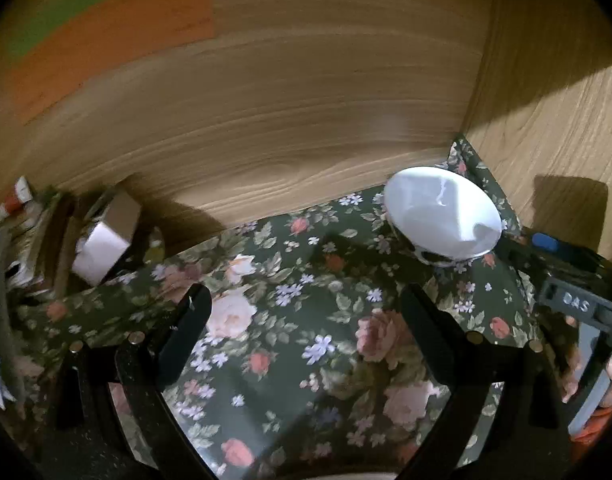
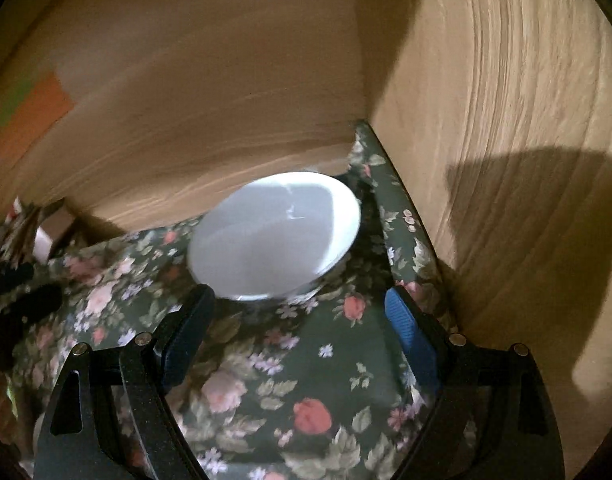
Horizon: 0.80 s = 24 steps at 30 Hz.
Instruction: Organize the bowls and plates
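Note:
A white bowl (image 1: 442, 212) with a dark pattern on its outside stands upright on the floral cloth (image 1: 297, 320), in the back right corner against the wooden walls. It also shows in the right wrist view (image 2: 273, 236). My left gripper (image 1: 306, 300) is open and empty, low over the cloth, with the bowl ahead to its right. My right gripper (image 2: 299, 300) is open and empty, just short of the bowl's near rim. The right gripper's blue-tipped finger also shows at the right edge of the left wrist view (image 1: 546, 242).
A wooden back wall (image 1: 265, 100) and a wooden side wall (image 2: 506, 160) close off the corner. A small box (image 1: 105, 236) and cluttered items lie at the far left. Orange and green sheets (image 1: 105, 32) hang on the back wall.

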Tool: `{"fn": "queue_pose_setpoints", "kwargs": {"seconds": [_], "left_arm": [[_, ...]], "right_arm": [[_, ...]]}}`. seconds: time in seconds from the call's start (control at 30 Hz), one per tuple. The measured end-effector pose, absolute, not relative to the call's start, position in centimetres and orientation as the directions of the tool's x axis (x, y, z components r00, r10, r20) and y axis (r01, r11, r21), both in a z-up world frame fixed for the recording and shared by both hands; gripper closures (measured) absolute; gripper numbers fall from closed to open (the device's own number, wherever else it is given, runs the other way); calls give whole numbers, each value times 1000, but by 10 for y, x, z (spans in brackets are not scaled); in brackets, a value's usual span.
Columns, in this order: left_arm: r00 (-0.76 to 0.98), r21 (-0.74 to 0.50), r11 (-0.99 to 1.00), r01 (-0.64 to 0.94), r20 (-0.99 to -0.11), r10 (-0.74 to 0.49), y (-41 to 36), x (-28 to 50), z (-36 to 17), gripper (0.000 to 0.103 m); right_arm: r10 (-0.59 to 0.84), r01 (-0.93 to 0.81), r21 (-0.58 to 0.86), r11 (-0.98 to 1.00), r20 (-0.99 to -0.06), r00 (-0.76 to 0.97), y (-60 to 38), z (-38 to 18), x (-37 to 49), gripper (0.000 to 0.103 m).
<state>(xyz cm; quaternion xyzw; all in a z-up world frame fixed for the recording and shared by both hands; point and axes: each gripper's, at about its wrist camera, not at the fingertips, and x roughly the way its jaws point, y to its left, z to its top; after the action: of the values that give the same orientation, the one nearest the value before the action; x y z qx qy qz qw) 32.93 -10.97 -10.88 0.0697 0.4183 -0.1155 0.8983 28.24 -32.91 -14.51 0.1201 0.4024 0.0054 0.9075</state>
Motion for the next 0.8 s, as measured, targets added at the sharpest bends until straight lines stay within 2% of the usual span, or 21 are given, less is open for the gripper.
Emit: {"fn": "queue_pose_setpoints", "kwargs": {"seconds": [0.07, 0.1, 0.2, 0.3, 0.43, 0.5, 0.57, 0.67, 0.8], "left_arm": [[624, 28, 959, 281, -765, -160, -114, 334, -112, 7], [623, 30, 957, 287, -765, -163, -116, 336, -112, 7], [619, 38, 954, 298, -768, -163, -122, 344, -117, 7], [606, 28, 948, 317, -775, -180, -127, 351, -121, 7], [607, 39, 941, 335, -774, -184, -135, 356, -125, 7], [604, 37, 939, 341, -775, -188, -136, 357, -127, 7], [601, 34, 938, 345, -776, -193, -136, 357, -128, 7], [598, 23, 939, 344, -777, -200, -134, 358, -130, 7], [570, -2, 942, 336, -796, -205, -132, 362, -136, 7]], "right_arm": [[106, 118, 248, 962, -731, 674, -336, -150, 289, 24], [115, 124, 263, 957, -734, 669, -338, -153, 293, 31], [171, 127, 322, 938, -749, 640, -344, -162, 304, 44], [188, 127, 329, 936, -770, 609, -344, -170, 314, 50], [166, 124, 288, 949, -796, 582, -342, -177, 326, 51], [164, 118, 279, 953, -803, 573, -342, -180, 332, 59], [159, 115, 265, 957, -815, 557, -340, -183, 338, 62], [117, 93, 202, 975, -823, 556, -334, -183, 341, 71], [154, 24, 199, 980, -827, 541, -321, -180, 336, 82]]}}
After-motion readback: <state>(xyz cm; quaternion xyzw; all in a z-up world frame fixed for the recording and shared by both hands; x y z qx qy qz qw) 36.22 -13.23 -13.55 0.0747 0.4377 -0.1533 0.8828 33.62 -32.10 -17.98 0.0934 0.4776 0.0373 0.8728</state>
